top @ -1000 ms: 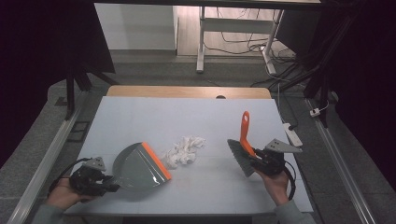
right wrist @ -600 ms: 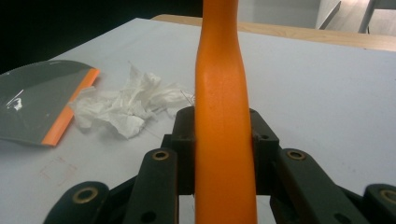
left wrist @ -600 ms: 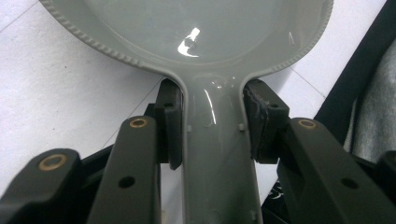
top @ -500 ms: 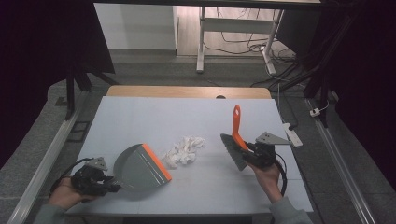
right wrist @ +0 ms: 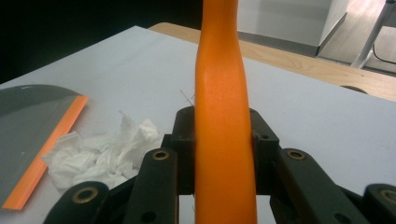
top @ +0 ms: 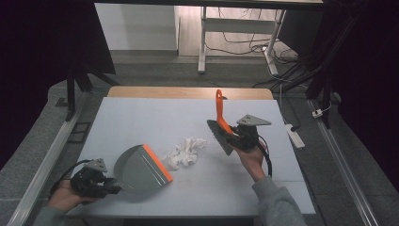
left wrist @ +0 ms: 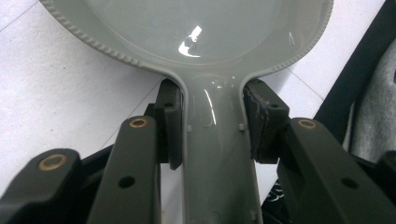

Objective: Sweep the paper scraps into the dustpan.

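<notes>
Dustpan lies flat at lower left, our left gripper clamping its handle, orange lip facing the tissue; our right gripper grips the brush for sweeping.

My left gripper sits low at the near left corner of the surface, jaws clamped tight and pointing right, my left hand wrapped behind it. My right gripper is raised off the surface — jaws clamped too, aimed up and away — with my grey-sleeved forearm slanting in below.
</notes>
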Demonstrator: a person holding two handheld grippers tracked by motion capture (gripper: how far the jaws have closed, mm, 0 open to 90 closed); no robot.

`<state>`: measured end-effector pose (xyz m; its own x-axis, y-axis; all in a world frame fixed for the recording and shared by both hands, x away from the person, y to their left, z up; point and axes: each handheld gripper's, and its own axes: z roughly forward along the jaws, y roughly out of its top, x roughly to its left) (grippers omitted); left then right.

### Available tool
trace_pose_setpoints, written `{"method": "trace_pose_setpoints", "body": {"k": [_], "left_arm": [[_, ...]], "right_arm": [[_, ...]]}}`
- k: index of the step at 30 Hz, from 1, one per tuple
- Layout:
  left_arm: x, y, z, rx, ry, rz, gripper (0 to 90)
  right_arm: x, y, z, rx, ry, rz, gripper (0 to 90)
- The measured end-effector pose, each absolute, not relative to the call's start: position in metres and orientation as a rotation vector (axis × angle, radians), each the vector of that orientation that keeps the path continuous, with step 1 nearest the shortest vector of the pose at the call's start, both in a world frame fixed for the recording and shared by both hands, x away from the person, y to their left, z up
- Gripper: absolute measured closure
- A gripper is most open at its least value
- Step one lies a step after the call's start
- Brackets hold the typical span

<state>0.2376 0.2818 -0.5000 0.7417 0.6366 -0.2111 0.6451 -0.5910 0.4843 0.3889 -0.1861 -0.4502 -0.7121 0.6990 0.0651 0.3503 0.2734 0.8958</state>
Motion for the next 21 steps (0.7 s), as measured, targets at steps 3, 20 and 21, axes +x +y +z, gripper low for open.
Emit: {"method": "trace_pose_setpoints", "body": {"k": [3,20,21], "left_arm": [[0.237,0.281,-0.500,2.404,0.958,-0.022,61.6],[0.238,0.283,-0.501,2.407,0.958,-0.033,61.6],[0.238,0.283,-0.501,2.409,0.958,-0.033,61.6]], "right_arm": [[0.399,-0.176,-0.453,0.974,2.220,1.388,69.5],[0.437,-0.141,-0.462,1.029,2.259,1.247,69.4],[0.437,-0.141,-0.462,1.029,2.259,1.247,69.4]]}}
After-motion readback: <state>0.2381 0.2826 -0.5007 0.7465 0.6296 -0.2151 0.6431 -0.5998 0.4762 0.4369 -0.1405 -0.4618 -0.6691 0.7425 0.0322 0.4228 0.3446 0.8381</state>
